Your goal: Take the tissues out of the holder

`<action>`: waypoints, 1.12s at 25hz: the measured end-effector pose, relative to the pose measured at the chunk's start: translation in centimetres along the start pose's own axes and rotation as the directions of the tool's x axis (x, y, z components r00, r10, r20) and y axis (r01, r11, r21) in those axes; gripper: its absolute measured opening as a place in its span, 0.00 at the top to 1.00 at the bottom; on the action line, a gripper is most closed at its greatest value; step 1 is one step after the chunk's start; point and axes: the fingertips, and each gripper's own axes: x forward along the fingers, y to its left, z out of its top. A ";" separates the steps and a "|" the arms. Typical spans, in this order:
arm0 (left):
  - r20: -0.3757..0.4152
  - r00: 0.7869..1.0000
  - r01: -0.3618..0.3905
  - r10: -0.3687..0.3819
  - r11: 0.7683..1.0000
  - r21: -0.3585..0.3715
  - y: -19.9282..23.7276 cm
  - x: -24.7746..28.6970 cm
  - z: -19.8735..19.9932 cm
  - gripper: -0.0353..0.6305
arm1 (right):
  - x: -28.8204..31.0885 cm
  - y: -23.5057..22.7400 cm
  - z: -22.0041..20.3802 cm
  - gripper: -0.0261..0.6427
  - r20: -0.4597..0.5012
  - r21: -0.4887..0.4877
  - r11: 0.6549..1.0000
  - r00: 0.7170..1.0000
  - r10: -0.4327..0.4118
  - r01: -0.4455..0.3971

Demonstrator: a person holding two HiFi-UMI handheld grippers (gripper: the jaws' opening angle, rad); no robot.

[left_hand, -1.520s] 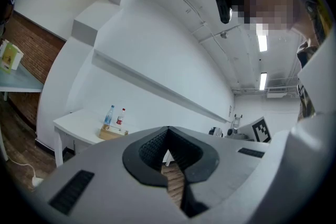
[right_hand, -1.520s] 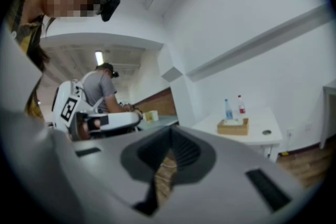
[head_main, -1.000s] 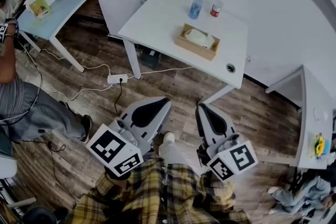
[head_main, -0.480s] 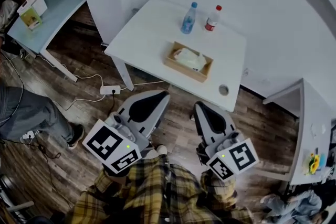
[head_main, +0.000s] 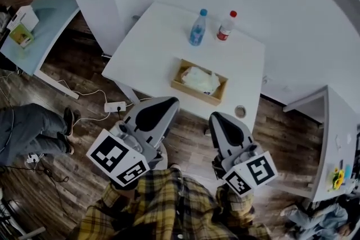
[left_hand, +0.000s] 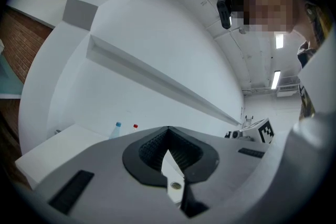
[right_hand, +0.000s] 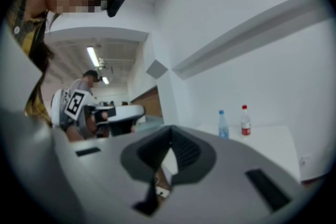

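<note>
Your left gripper [head_main: 170, 100] and right gripper [head_main: 217, 117] both have their jaws closed together on nothing. The tissues [head_main: 198, 80] lie in the wooden holder [head_main: 194, 95] at 12 o'clock from them. They are probably light, soft and easy to tear, so pinch the raised crumpled middle.

White table [head_main: 149, 48], top level. Wooden holder [head_main: 194, 94] sits toward the near edge, right of centre, set at a slight angle to that edge. Two bottles stand upright at the far edge, well apart from it: blue-capped bottle [head_main: 197, 31] and red-capped bottle [head_main: 225, 28] (near each other, not touching). Round fitting [head_main: 240, 111] lies at the near right corner.
</note>
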 end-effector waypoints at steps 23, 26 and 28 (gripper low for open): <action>-0.170 0.923 0.348 -0.344 0.937 -0.006 12.2 12.4 2.5 0.92 | 11.9 -10.1 3.4 0.94 0.074 0.106 0.922 0.922 -0.380 0.372; -0.173 0.912 0.376 -0.372 0.926 -0.009 11.7 13.8 2.3 0.92 | 11.0 -11.4 3.8 0.94 0.082 0.110 0.908 0.906 -0.415 0.405; -0.175 0.903 0.397 -0.393 0.918 -0.009 10.9 14.9 2.3 0.92 | 10.5 -12.4 4.1 0.94 0.086 0.113 0.901 0.899 -0.429 0.419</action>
